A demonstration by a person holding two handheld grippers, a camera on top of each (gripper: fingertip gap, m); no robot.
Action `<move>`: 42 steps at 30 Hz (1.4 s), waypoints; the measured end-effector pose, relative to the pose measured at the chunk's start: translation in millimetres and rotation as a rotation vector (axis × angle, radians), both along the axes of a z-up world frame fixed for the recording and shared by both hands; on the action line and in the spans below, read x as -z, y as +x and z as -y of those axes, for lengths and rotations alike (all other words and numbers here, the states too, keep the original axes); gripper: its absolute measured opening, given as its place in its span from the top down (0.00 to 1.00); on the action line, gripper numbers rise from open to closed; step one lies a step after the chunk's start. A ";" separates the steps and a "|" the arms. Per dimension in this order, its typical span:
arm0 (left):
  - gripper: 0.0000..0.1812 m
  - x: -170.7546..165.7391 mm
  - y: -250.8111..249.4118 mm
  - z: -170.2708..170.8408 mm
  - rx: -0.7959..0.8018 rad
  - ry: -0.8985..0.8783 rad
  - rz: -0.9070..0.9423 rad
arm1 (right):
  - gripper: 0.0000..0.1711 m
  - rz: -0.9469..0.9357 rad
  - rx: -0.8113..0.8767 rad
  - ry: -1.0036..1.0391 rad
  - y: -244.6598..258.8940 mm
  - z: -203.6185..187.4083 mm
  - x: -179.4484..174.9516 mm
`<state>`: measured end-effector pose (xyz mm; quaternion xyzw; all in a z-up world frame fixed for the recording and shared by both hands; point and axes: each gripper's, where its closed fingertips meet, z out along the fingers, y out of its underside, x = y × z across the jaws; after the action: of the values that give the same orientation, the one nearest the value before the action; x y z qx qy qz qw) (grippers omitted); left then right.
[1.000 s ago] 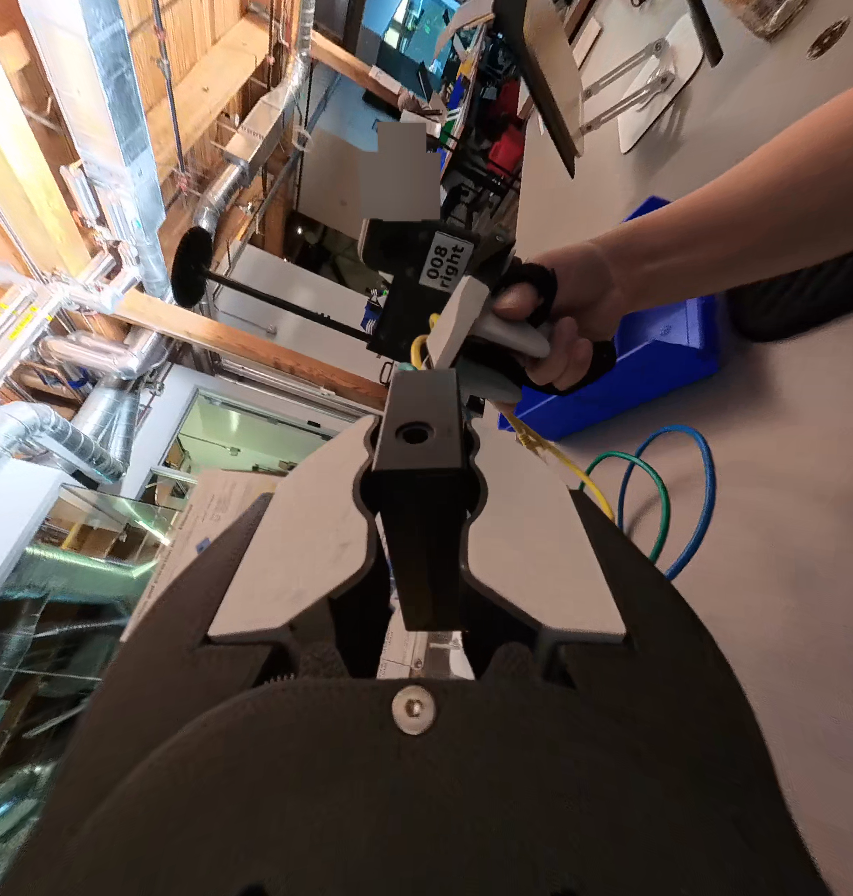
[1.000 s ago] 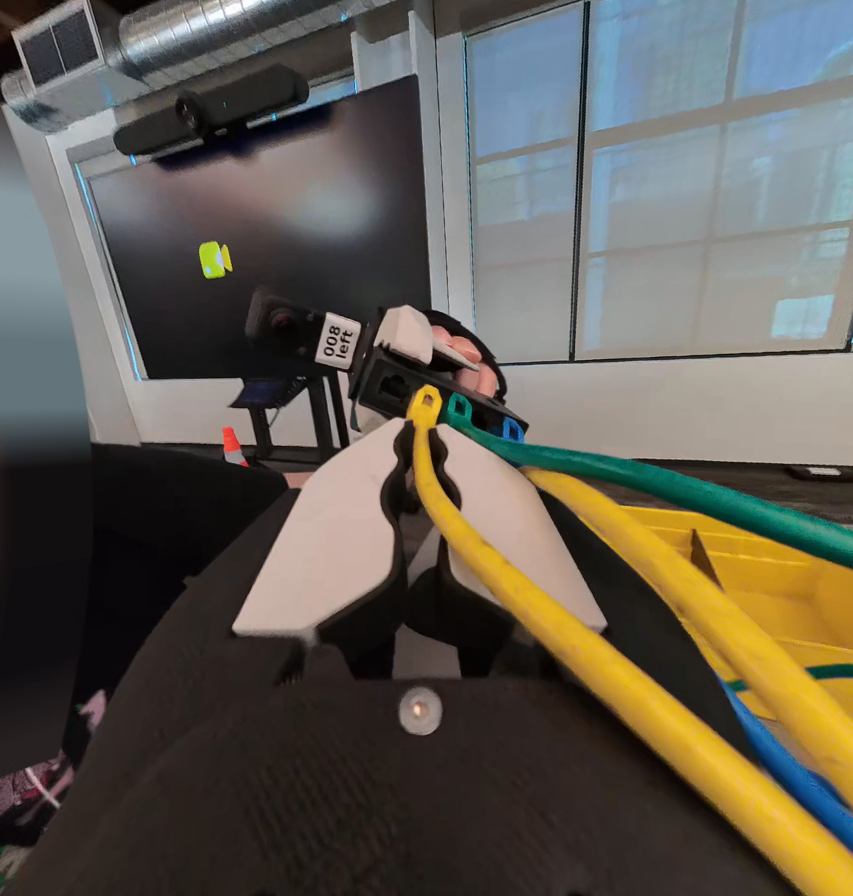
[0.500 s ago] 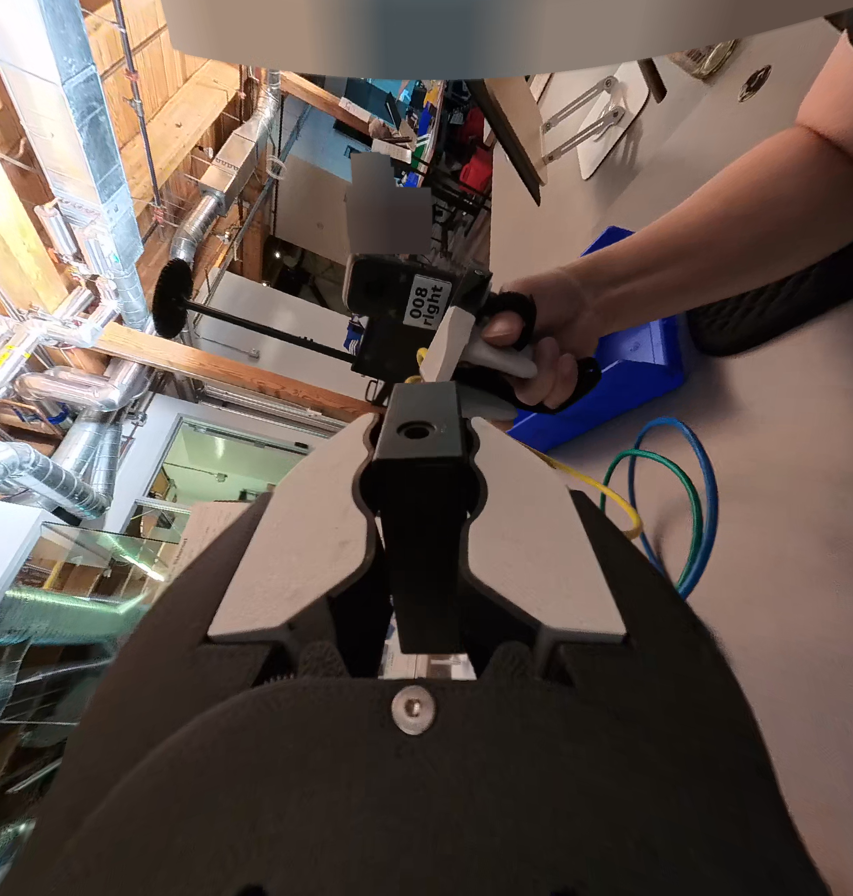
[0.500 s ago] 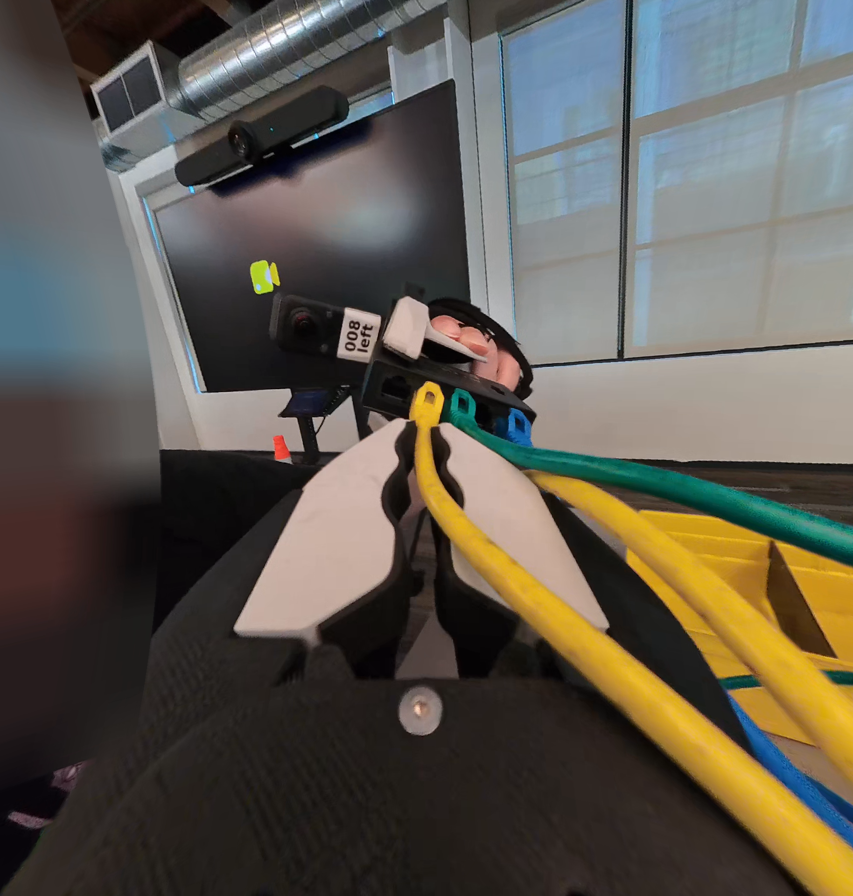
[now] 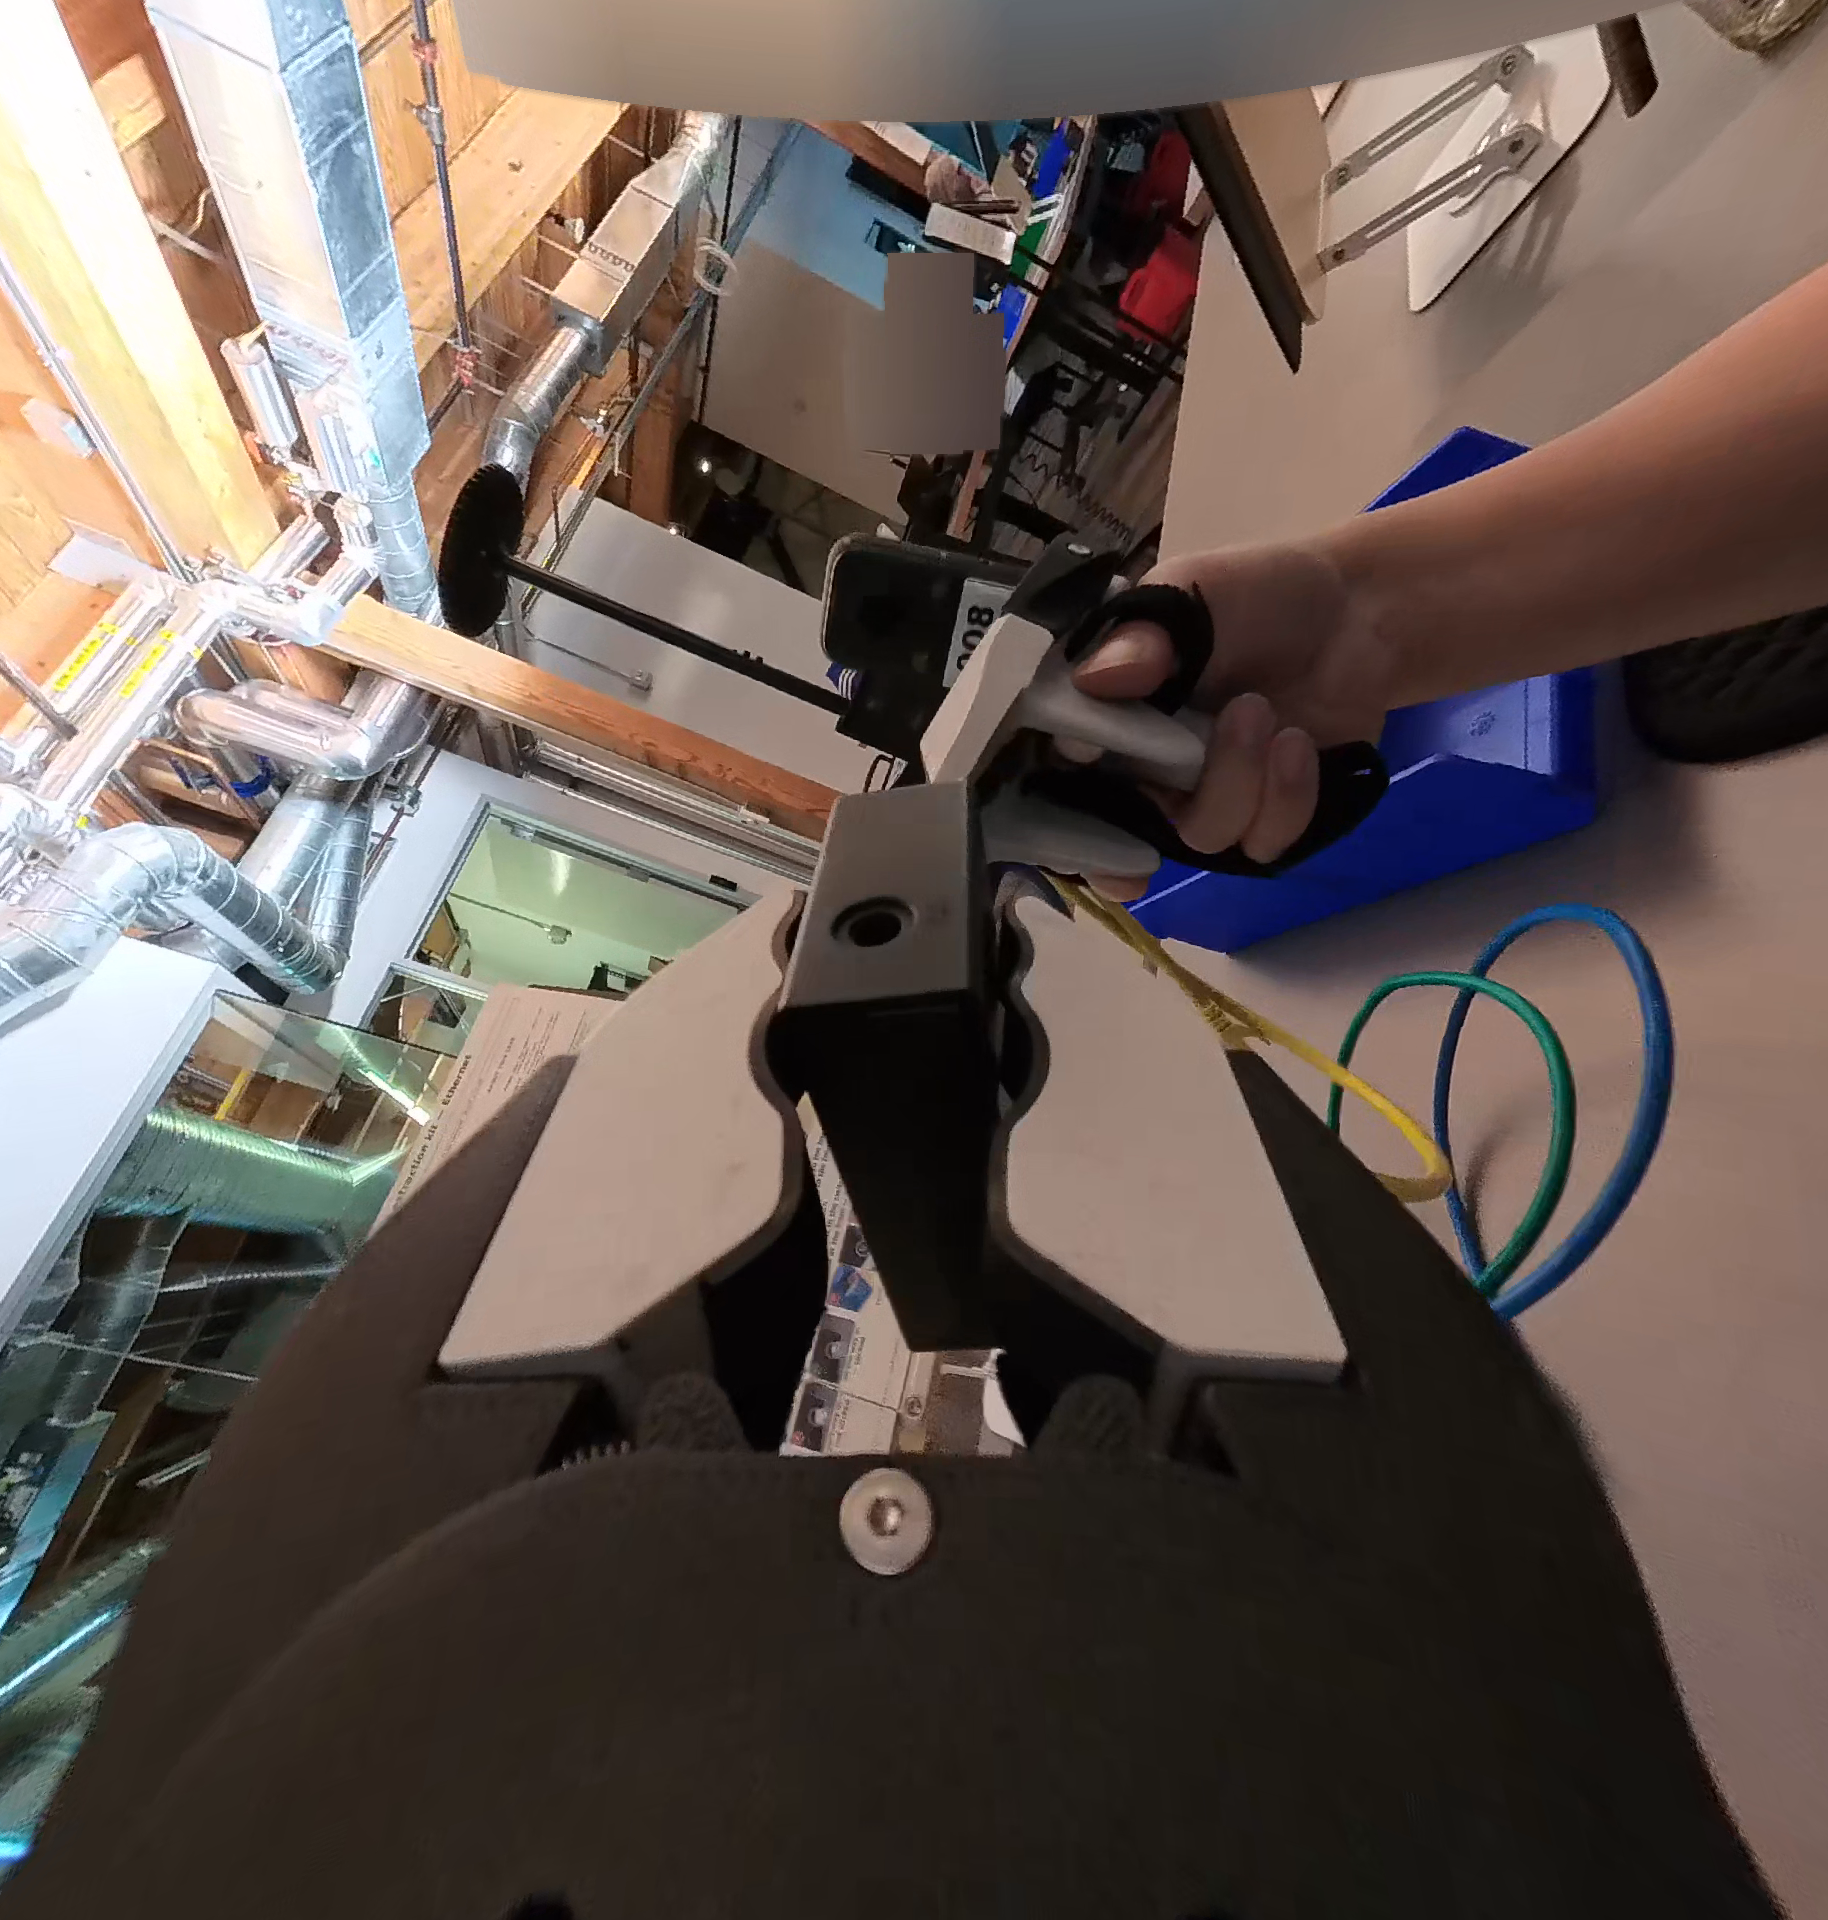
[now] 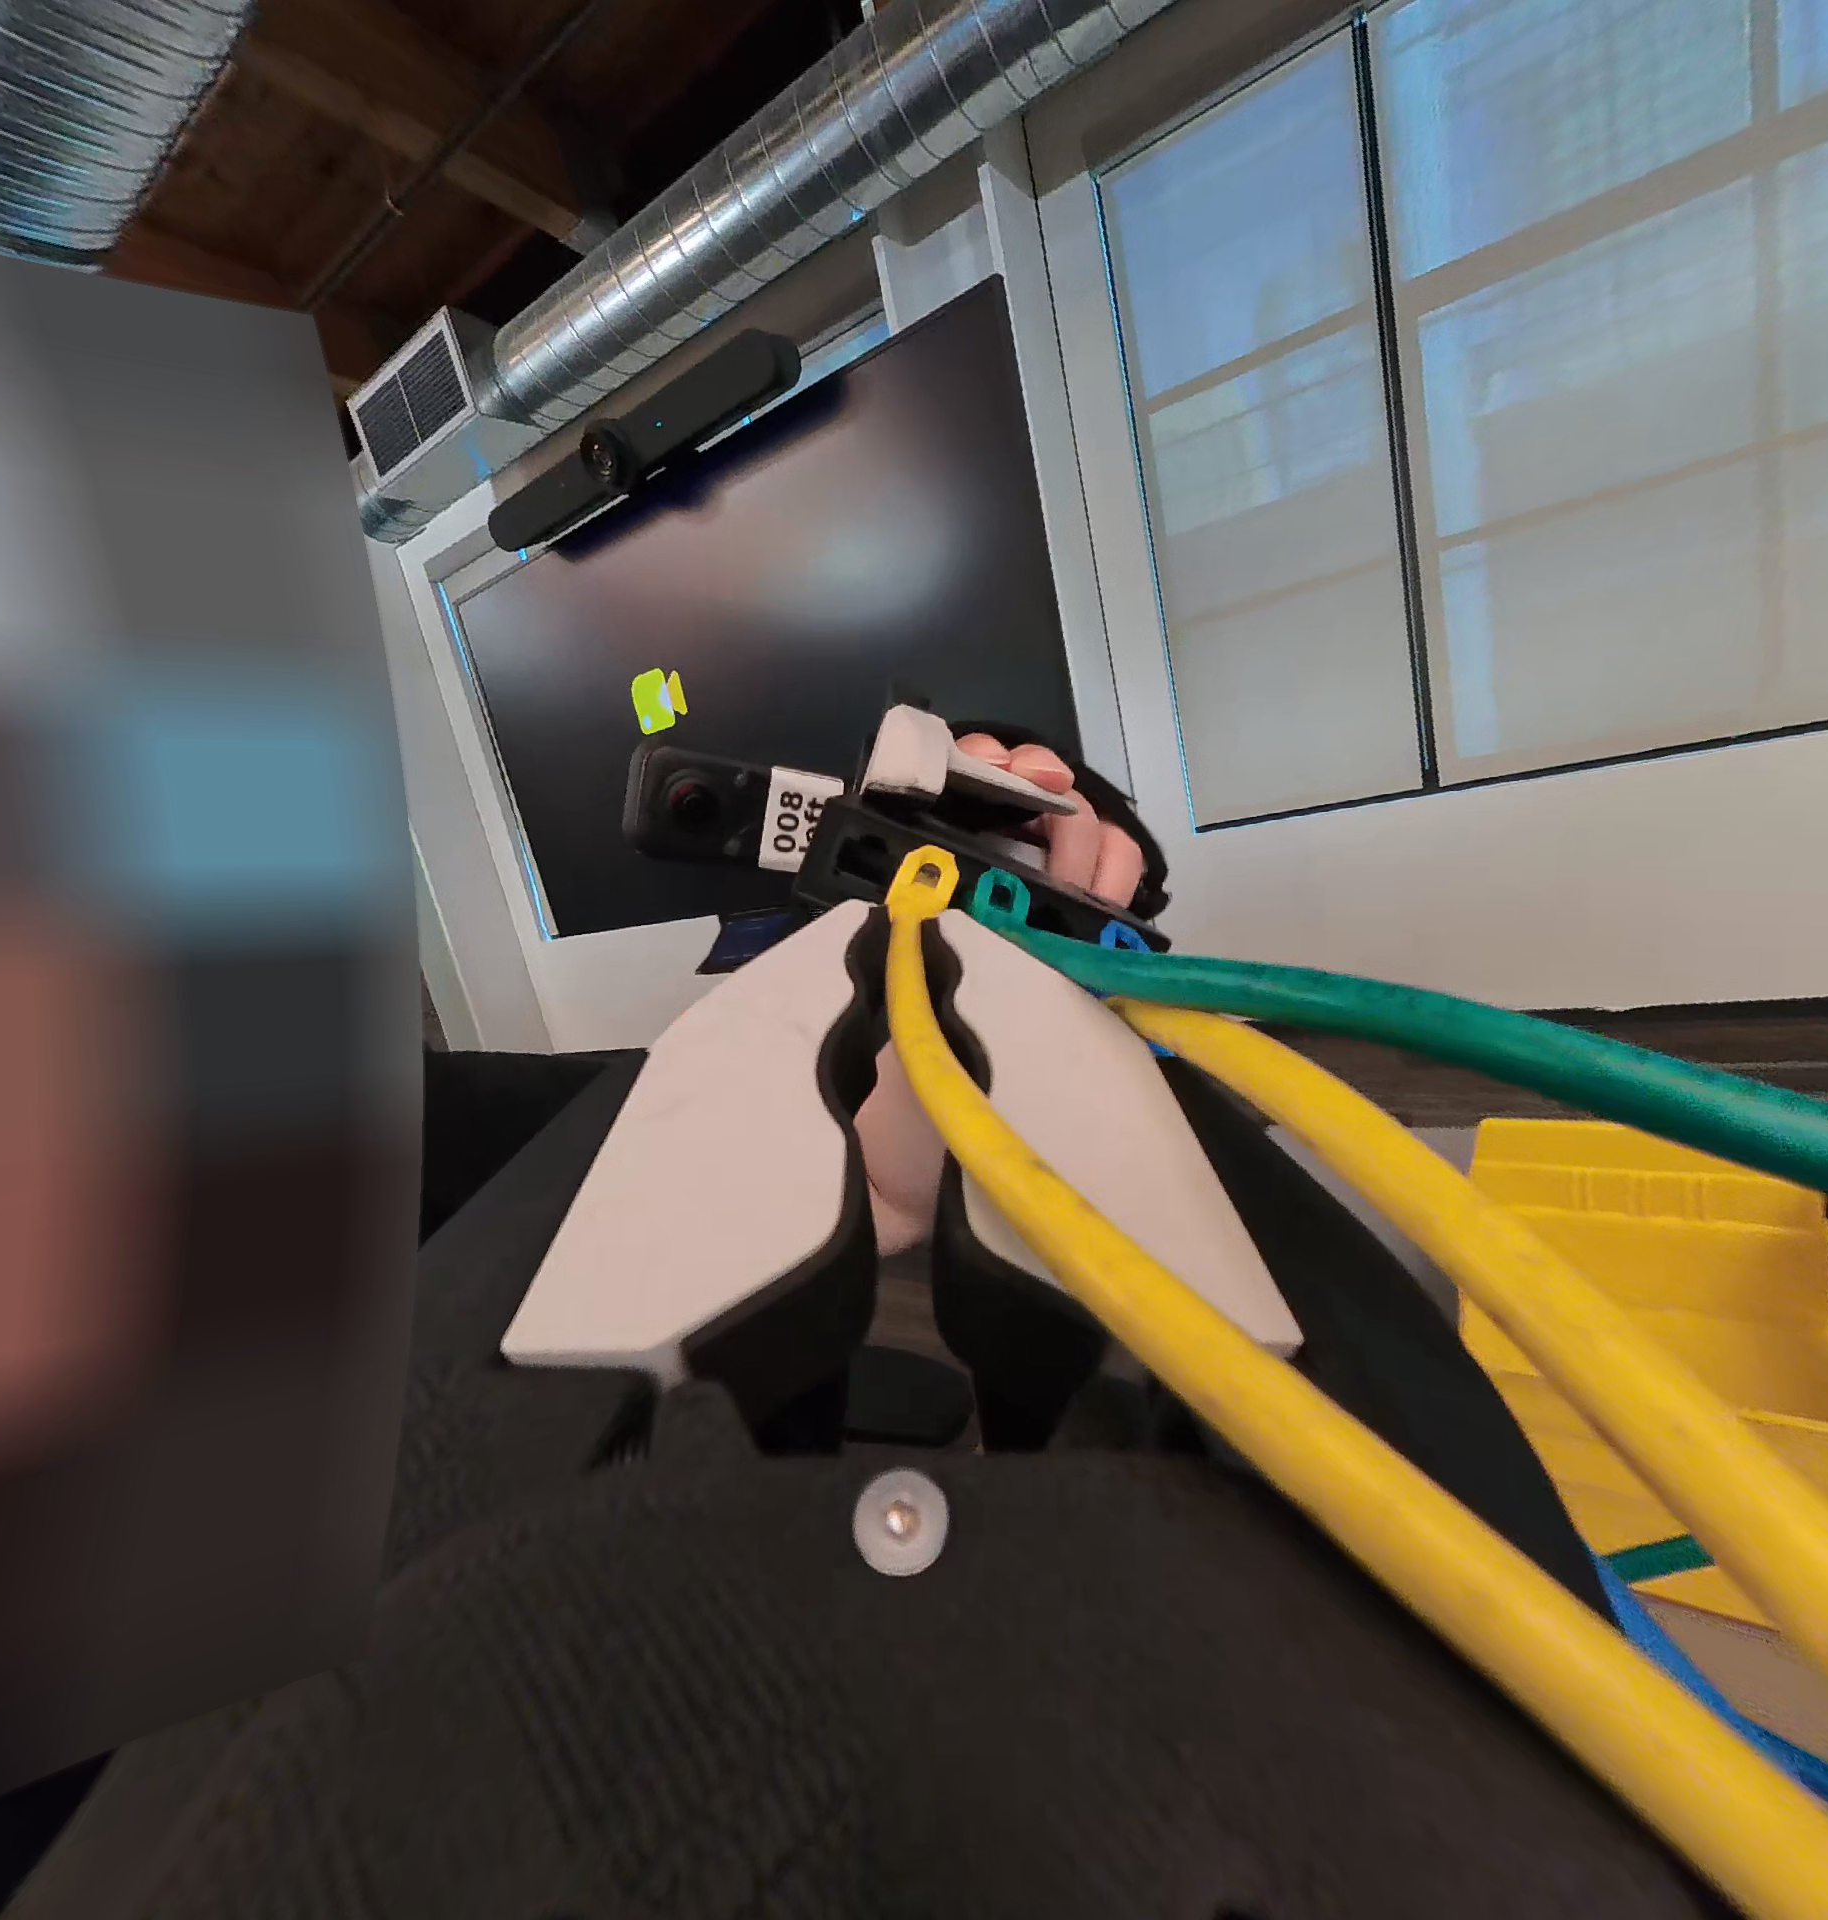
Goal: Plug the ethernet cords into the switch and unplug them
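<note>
L gripper (image 5: 894,997) clamped on the black switch (image 5: 894,1091), held up off the grey table (image 5: 1668,1039). R gripper (image 6: 915,935) pinched on the yellow cord (image 6: 1149,1247) just behind its plug, which sits at the switch's port w/ green cord (image 6: 1409,1029) & blue plug (image 6: 1123,938) alongside. Beyond, R hand (image 5: 1253,717) grips its handle, forearm reaching in over the table. Cord loops lie by a blue bin (image 5: 1461,810).

Black switch (image 5: 894,1049), three cords (image 6: 1149,1236) plugged
</note>
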<state>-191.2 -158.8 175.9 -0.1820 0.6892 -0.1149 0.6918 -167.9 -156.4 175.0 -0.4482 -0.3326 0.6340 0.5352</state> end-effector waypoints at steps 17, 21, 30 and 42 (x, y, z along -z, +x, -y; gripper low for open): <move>0.85 15.6 -6.0 -8.5 -0.013 -0.048 -0.043 | 0.96 0.111 0.013 0.079 -2.4 10.7 5.7; 0.82 14.8 -7.3 -4.6 0.006 -0.046 -0.003 | 0.95 0.135 0.024 0.050 -3.8 6.2 9.5; 0.84 6.1 0.0 5.1 0.032 -0.050 -0.004 | 0.96 0.119 0.072 0.005 -0.1 -10.1 14.0; 0.83 9.3 -0.1 -16.3 -0.118 0.015 0.020 | 0.96 0.104 0.095 0.078 4.1 -5.5 6.3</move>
<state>-191.3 -142.5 166.6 -0.2160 0.6710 -0.0704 0.7058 -163.9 -151.0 168.7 -0.4745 -0.3631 0.5703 0.5637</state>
